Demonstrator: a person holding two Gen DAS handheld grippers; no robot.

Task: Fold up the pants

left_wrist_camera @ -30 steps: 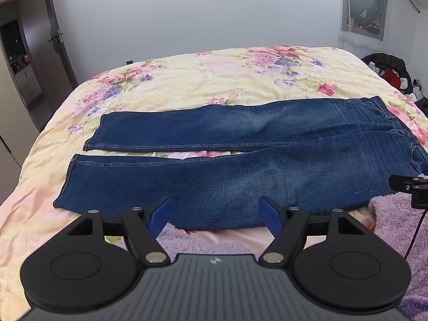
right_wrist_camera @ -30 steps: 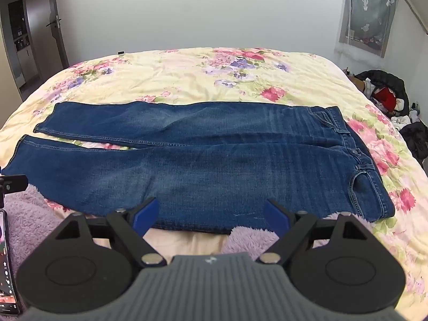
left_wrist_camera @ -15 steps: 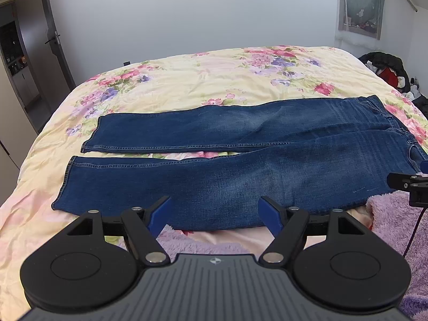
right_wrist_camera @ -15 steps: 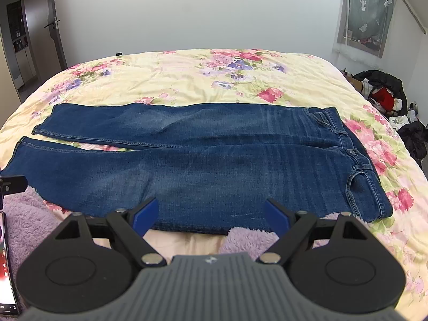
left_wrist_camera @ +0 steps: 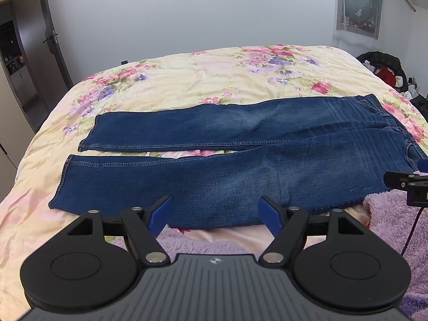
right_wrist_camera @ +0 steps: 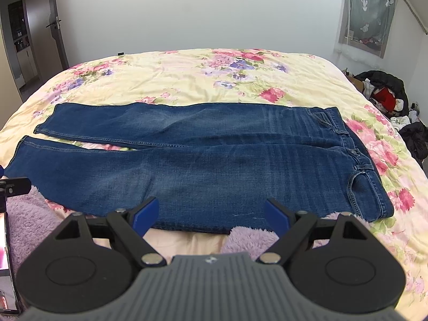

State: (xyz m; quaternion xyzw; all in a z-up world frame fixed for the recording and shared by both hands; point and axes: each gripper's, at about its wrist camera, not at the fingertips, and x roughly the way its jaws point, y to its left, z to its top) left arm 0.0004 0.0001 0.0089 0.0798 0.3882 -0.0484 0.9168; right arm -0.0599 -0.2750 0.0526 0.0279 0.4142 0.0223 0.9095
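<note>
Blue jeans (left_wrist_camera: 240,165) lie flat across the floral bed, legs side by side toward the left, waistband at the right (right_wrist_camera: 355,155). My left gripper (left_wrist_camera: 216,214) is open and empty, hovering at the near edge of the lower leg. My right gripper (right_wrist_camera: 211,215) is open and empty, hovering at the near edge by the thigh and hip. Each gripper's tip shows at the edge of the other's view.
The bed's floral duvet (left_wrist_camera: 214,80) stretches beyond the jeans. A purple fluffy blanket (right_wrist_camera: 248,236) lies under the near edge. A pile of dark clothes (right_wrist_camera: 388,93) sits right of the bed. A door (left_wrist_camera: 50,40) is at far left.
Both views have shifted slightly; the jeans sit a little farther from the fingertips. The jeans have not moved and both grippers stay open.
</note>
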